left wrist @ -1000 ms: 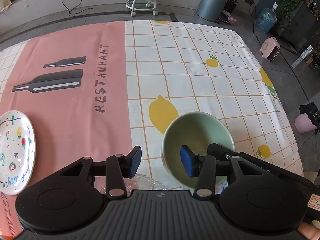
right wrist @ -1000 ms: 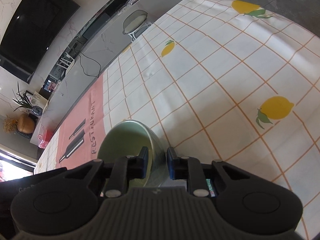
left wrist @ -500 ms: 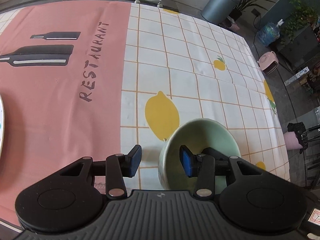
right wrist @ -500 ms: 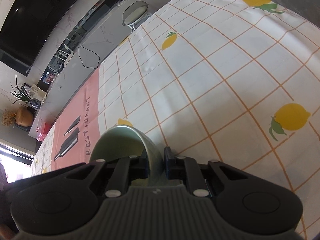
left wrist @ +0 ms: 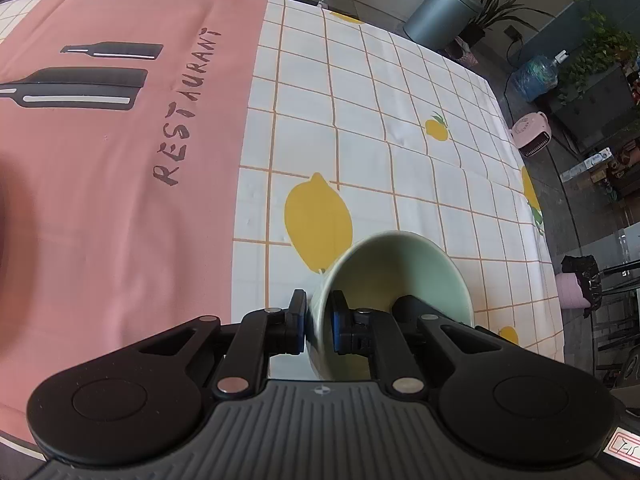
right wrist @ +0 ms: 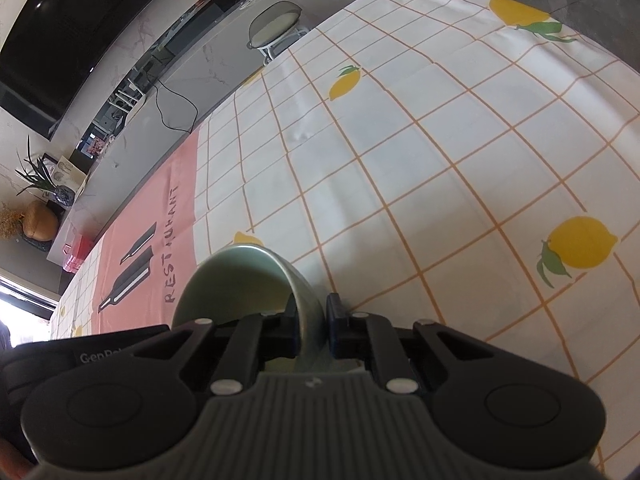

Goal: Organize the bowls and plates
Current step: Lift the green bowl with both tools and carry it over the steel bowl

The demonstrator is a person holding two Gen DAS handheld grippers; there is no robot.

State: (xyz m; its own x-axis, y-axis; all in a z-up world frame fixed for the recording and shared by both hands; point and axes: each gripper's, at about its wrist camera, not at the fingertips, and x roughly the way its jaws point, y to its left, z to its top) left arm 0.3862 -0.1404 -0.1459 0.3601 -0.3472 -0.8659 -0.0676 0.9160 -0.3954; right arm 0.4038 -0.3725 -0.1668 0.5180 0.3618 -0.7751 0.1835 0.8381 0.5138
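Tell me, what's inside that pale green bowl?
No food shows inside the pale green ceramic bowl. One finger of each tool, left and right, reaches inside, pinching its wall. The fingers and tool bodies cover the bowl's bottom.

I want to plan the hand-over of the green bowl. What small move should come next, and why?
Probably open the right gripper and draw it back. The left gripper is also shut on the green bowl's rim, one finger inside and one outside, so the bowl is held on both sides and the left alone can likely carry it.
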